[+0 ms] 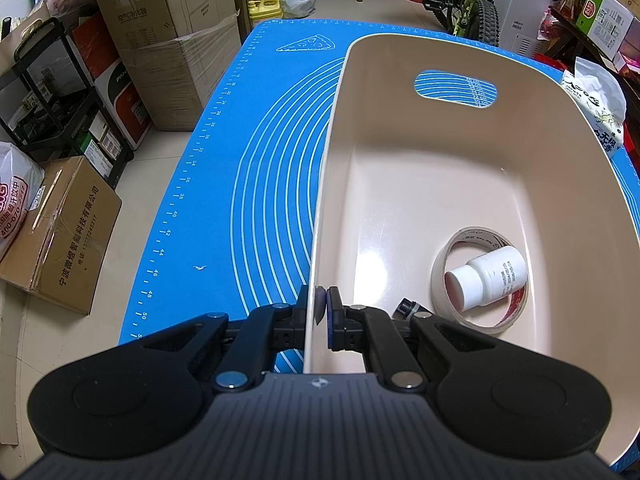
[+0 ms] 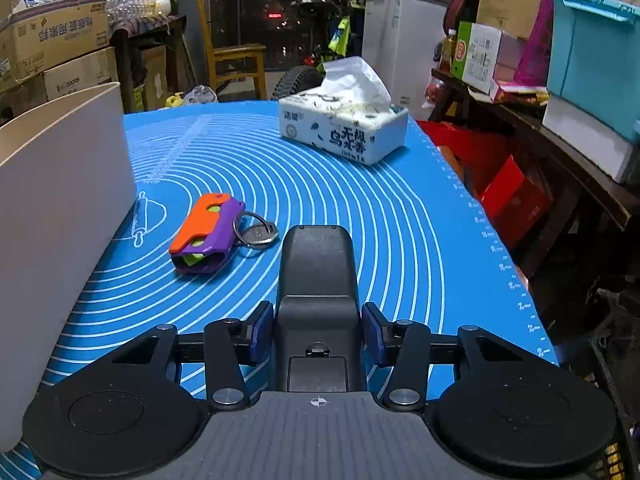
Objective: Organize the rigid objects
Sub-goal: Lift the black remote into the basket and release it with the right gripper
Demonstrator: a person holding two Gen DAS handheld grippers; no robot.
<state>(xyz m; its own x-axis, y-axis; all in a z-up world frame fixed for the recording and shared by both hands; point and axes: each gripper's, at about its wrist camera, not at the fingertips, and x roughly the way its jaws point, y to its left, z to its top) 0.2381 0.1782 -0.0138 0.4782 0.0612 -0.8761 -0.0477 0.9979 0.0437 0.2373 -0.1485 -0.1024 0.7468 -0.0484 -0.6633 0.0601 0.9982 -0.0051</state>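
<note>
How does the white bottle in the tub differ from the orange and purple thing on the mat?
The white bottle is plain and round, lying inside a tape roll in the beige tub. The orange-purple gadget is boxy and colourful, with a key ring, outside the tub on the blue mat. Both lie on their sides.

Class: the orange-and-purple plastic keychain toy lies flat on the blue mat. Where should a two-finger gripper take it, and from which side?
Grip the orange-and-purple plastic keychain toy across its two long flat sides, mid-body, coming down from above. It lies flat on the blue mat, and the metal key ring at its far end looks loose and thin.
</note>
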